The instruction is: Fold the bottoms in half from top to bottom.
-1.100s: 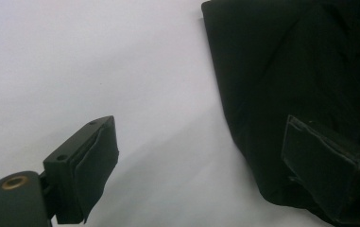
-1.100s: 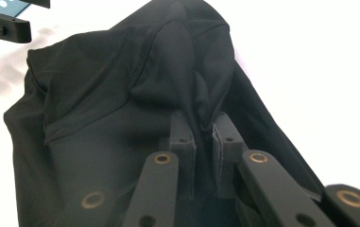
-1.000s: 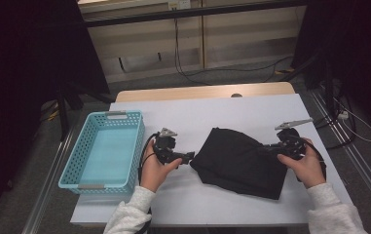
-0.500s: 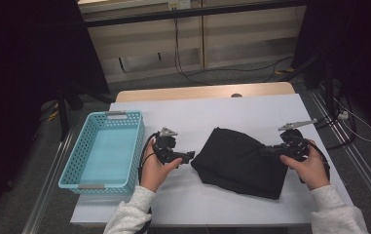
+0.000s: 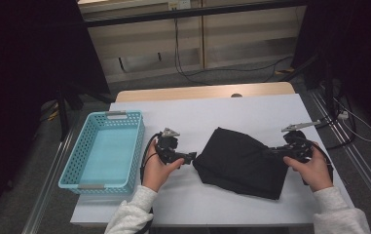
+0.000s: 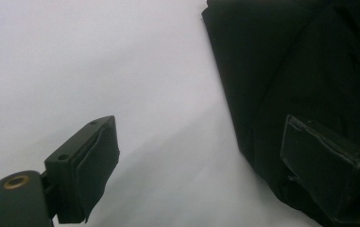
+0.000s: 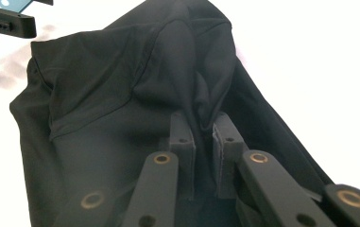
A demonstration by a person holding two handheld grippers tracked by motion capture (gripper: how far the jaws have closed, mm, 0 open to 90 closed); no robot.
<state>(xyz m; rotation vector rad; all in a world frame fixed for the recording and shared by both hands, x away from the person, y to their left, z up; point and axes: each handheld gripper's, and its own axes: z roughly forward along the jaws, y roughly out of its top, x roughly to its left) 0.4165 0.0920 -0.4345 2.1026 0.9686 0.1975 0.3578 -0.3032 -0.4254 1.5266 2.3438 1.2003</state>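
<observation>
High view, near edge: two white-sleeved forearms. Left gripper [image 5: 189,157] wide open at the left hem of the black garment [image 5: 244,162], one pad [image 6: 90,158] over bare white table [image 5: 231,109], the other pad above cloth, nothing pinched. Right gripper [image 5: 273,152] clamped on a gathered fold at the garment's right edge, pads [image 7: 183,137] close together around it. Garment crumpled at table centre, right of the light-blue plastic basket [image 5: 83,151] on the left edge. Farther off, cables on the floor.
</observation>
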